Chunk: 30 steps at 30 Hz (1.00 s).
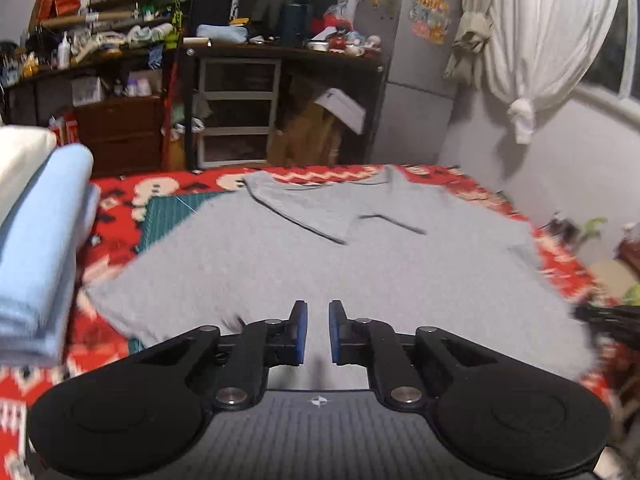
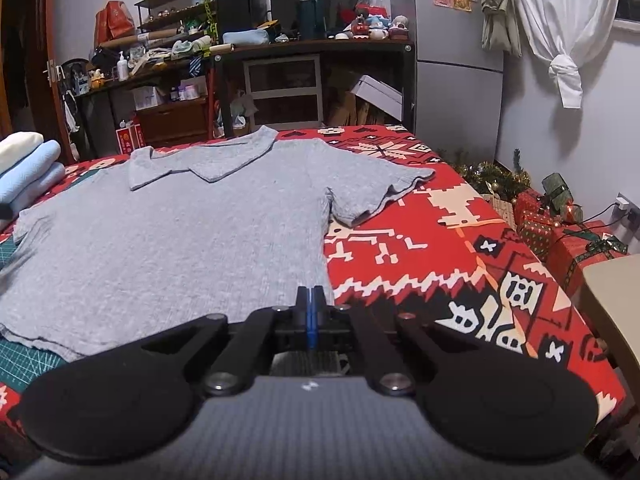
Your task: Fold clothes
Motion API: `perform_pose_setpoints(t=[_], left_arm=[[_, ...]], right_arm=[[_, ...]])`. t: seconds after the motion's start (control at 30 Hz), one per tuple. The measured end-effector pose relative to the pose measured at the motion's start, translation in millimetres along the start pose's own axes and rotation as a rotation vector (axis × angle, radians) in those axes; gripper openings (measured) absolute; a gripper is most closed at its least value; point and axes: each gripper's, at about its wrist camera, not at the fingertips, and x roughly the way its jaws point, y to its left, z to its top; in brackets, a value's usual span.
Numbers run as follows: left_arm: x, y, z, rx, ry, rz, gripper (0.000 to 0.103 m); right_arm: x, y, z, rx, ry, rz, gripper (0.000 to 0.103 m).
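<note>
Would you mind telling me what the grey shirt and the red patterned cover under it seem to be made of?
Grey shirt: apparently a soft ribbed knit, matte; fine vertical lines and a limp drape suggest cotton, though uncertain. Red patterned cover: looks like matte woven or printed fabric; blocky pattern, no sheen.

blurred: folded blue cloth stack (image 1: 40, 248), cut by left edge | hidden: grey shirt (image 2: 168, 240) hem behind right tongs (image 2: 309, 300)

Each hand-held gripper, left (image 1: 318, 330) and right (image 2: 311, 320), is matte black with two round discs at its rear corners. Angled link arms run forward from silver screws beside the discs to short fingers (image 1: 298, 328) lined with blue pads. Behind them lies a grey ribbed plate bearing a small round crosshair mark.
</note>
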Motion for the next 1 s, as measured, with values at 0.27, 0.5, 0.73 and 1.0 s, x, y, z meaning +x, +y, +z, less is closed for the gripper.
perform_pose_setpoints(t=[0.27,0.5,0.73,1.0], left_arm=[[16.8,12.2,-19.4,0.031,0.107,0.05,0.005],[-16.4,14.4,-39.8,0.012,0.121,0.034,0.008],[-44.5,0.5,-34.1,-0.011,0.076,-0.045,0.008],[-32.5,-41.8,-55.2,0.104,0.151,-0.121,0.008]], right_arm=[[-1.3,-0.8,-1.4,0.014,-0.004,0.003,0.0],[-5.1,2.4,-3.2,-0.005,0.0,-0.001,0.0],[-17.3,19.7,3.7,-0.03,-0.015,0.016,0.003],[-18.5,57.8,-4.5,-0.131,-0.005,0.069,0.003]])
